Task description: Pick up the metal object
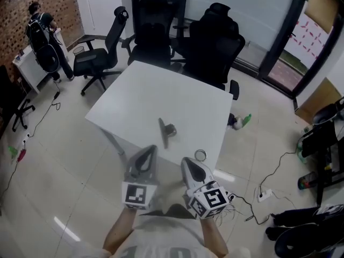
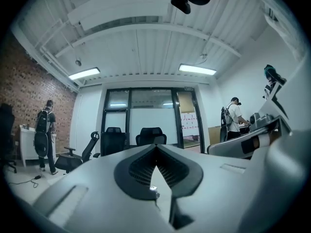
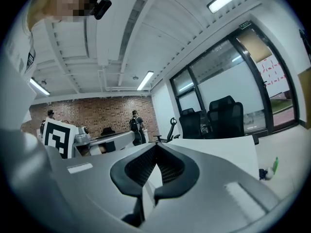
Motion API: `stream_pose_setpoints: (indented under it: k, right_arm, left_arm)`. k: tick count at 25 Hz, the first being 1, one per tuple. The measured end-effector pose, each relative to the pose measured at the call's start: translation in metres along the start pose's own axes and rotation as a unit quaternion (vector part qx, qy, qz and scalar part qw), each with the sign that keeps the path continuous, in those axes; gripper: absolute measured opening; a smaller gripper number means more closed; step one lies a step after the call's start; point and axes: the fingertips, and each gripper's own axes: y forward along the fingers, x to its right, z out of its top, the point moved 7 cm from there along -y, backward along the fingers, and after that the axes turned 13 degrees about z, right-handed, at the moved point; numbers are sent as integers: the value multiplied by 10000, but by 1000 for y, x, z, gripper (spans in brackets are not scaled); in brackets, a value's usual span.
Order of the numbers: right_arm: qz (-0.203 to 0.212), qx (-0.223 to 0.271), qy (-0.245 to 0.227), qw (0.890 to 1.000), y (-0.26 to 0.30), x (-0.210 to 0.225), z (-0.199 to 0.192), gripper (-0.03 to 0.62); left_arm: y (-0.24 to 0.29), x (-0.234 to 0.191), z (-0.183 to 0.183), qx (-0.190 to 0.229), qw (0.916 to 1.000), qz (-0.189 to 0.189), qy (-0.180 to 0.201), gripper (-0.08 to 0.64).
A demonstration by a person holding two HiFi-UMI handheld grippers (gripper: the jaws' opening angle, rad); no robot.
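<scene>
Metal object (image 1: pixel 165 131) lay on the table (image 1: pixel 161 90) close to its near edge, probably rigid, weighty and slick; its slim bar looked the best hold. Left gripper (image 1: pixel 151 149) and right gripper (image 1: pixel 186 161) were closed, empty.

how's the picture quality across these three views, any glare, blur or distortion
Head view: fairly sharp, white table evenly lit, metal object small but distinct, light streaks glare on the floor. Left gripper view: heavy fisheye, black corners, ceiling lights blown out. Right gripper view: same fisheye, ceiling beams bowed.
</scene>
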Motion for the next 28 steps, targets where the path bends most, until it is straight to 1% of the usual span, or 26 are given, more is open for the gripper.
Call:
stream_pose_setpoints:
  k: [4,9,12,14,16,19,21,23,25,26,28]
  right_arm:
    - [88,-177,104,9998,30,22,-2,11]
    - [113,-380,136,9991,54,44,-5,11]
    - [85,-361,174,9992,65,55,-5,11]
    - [70,-378,302,9988,71,67,-11,12]
    - [-83,-406,493,9979,80,82,-22,12]
    - [-468,-533,645,9954,95,109,-40,9]
    - [-537,-694,684,9938,107,120,-51,42]
    - [-570,-815,764,9921,118,130,-58,114]
    - [-648,-906,868,9900,128,142,-65,170]
    - [-684,-973,911,9887,133,148,-70,188]
    - [-733,-1159,932,9862,143,158,-79,201]
  left_arm:
    - [27,-10,-14,-170,9998,39,38,-2]
    - [46,-15,-19,-275,9995,109,-95,-2]
    - [55,-16,-20,-321,9993,145,-117,-2]
    - [62,-17,-24,-370,9990,196,-139,-2]
    - [67,-18,-30,-462,9984,257,-220,-2]
    - [72,-21,-44,-580,9977,289,-209,-2]
    - [73,-22,-52,-718,9968,292,-202,-2]
    - [74,-22,-59,-825,9959,295,-215,-2]
    - [77,-21,-63,-886,9953,294,-247,-2]
    - [79,-20,-64,-896,9952,287,-253,-2]
    - [84,-18,-66,-887,9954,266,-240,-2]
